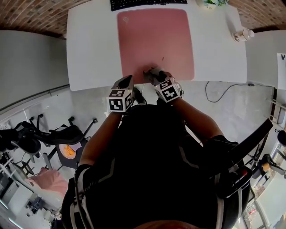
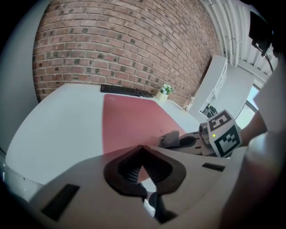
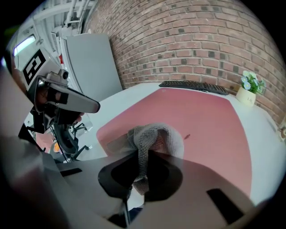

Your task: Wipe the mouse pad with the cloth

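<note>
The pink mouse pad (image 1: 154,40) lies in the middle of the white desk (image 1: 91,49). My right gripper (image 1: 152,74) hovers at the pad's near edge, shut on a bunched grey cloth (image 3: 154,136) that sticks out past the jaw tips over the pad (image 3: 201,120). A small dark speck (image 3: 187,136) marks the pad just beyond the cloth. My left gripper (image 1: 128,81) is shut and holds nothing, at the desk's front edge by the pad's near left corner. In the left gripper view its tips (image 2: 142,148) meet, and the cloth (image 2: 170,138) shows to the right.
A black keyboard (image 1: 147,3) lies behind the pad, with a small potted plant (image 1: 210,2) at the back right. A small white object (image 1: 243,34) stands near the desk's right edge. A cable (image 1: 223,89) hangs below the desk, and chairs (image 1: 67,134) stand on the floor at left.
</note>
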{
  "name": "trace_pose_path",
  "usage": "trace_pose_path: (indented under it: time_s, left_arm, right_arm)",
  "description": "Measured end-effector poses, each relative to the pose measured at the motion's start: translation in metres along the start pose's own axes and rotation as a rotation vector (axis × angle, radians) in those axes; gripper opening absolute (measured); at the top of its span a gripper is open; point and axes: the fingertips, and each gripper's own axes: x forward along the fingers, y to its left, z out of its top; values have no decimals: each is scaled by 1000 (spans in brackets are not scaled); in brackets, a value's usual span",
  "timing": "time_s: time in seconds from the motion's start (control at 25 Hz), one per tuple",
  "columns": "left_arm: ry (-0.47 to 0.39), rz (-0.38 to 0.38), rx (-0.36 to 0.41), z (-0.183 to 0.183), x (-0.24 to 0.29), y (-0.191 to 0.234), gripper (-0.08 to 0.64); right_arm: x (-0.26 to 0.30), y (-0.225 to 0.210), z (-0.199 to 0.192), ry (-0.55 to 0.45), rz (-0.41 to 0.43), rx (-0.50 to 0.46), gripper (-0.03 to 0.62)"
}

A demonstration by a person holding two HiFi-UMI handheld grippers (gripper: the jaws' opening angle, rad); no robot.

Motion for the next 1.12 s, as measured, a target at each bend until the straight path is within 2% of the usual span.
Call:
trace_pose_path:
  time_s: [0.48, 0.76, 0.96, 1.04, 1.12]
  left_arm:
    - [31, -79, 70, 6, 18, -25, 0]
    - [27, -125, 89, 15, 28, -36, 0]
    - [19, -143, 89, 18, 30, -40, 0]
    - [10, -140, 78, 19, 26, -36, 0]
    - [-5, -132, 60, 20, 21, -30, 0]
  right_arm:
    - [-37, -50, -32, -31, -121, 94, 31]
    - [-70, -97, -64, -25, -261, 212, 31]
    - [-95, -129, -87, 4, -365, 343, 31]
    - [-102, -133, -85, 10, -389, 348, 31]
    - [-105, -128, -70, -13, -378, 318, 31]
